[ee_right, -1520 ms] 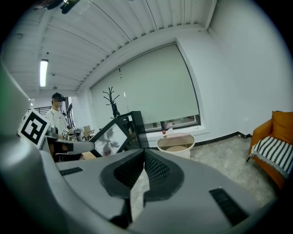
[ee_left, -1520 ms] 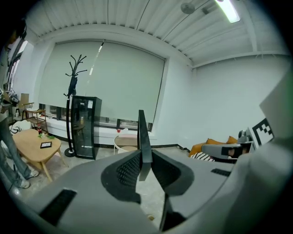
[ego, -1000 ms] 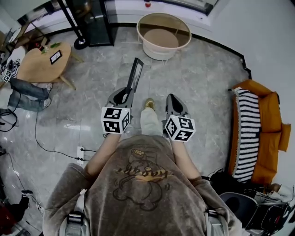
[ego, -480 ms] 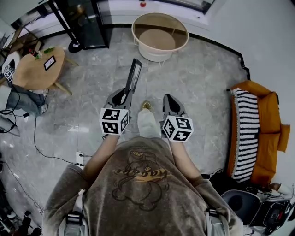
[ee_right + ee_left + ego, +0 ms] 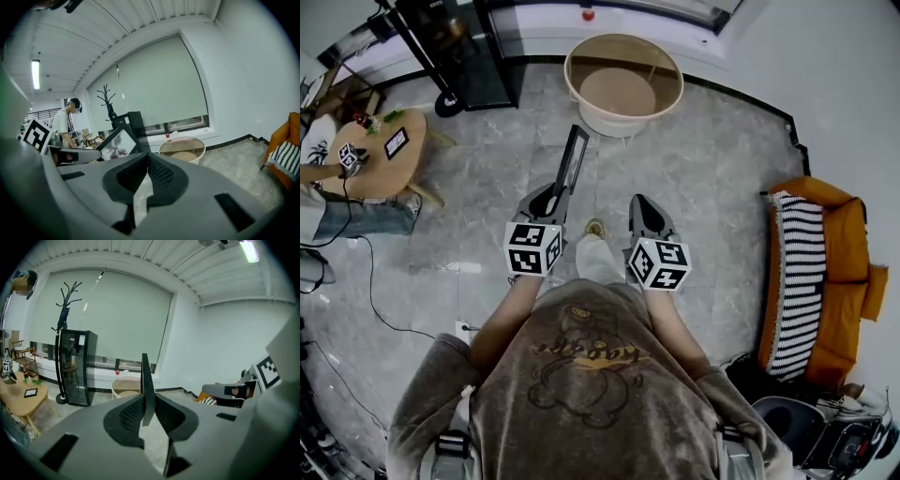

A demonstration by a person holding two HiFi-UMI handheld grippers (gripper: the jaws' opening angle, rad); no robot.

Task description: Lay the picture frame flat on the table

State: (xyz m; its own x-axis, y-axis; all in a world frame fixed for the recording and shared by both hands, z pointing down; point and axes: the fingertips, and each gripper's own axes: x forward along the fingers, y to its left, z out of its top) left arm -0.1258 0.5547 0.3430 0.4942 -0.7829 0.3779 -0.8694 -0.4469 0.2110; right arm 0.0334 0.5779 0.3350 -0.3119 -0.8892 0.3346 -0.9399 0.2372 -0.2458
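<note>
At the far left stands a low oval wooden table [image 5: 380, 155], well apart from the person. The left gripper [image 5: 551, 199] is held out at waist height, its jaws about half closed and clamped on the lower edge of the thin black rectangular picture frame [image 5: 573, 161]. The frame stands upright and edge-on between the pads, and the left gripper view shows it as a narrow dark blade [image 5: 146, 380] rising from the jaws. It hangs over the grey marble floor [image 5: 712, 178], not yet near any table.

Just beside it, the right gripper [image 5: 645, 212] has its jaws closed together on nothing.

Ahead of both grippers is a round cream-walled table with a glass top [image 5: 619, 122], which looks the likeliest place to set the frame, though I cannot be sure. At the right sits an orange armchair [image 5: 853, 244] with a striped cushion.

To do the carry well, the grip should stay firm on that one thin edge, since the tall frame could swing about it. On arrival, lower one long edge to the top first, then tip the frame over slowly. The free right gripper could steady the upper edge so the frame does not slap the glass.
</note>
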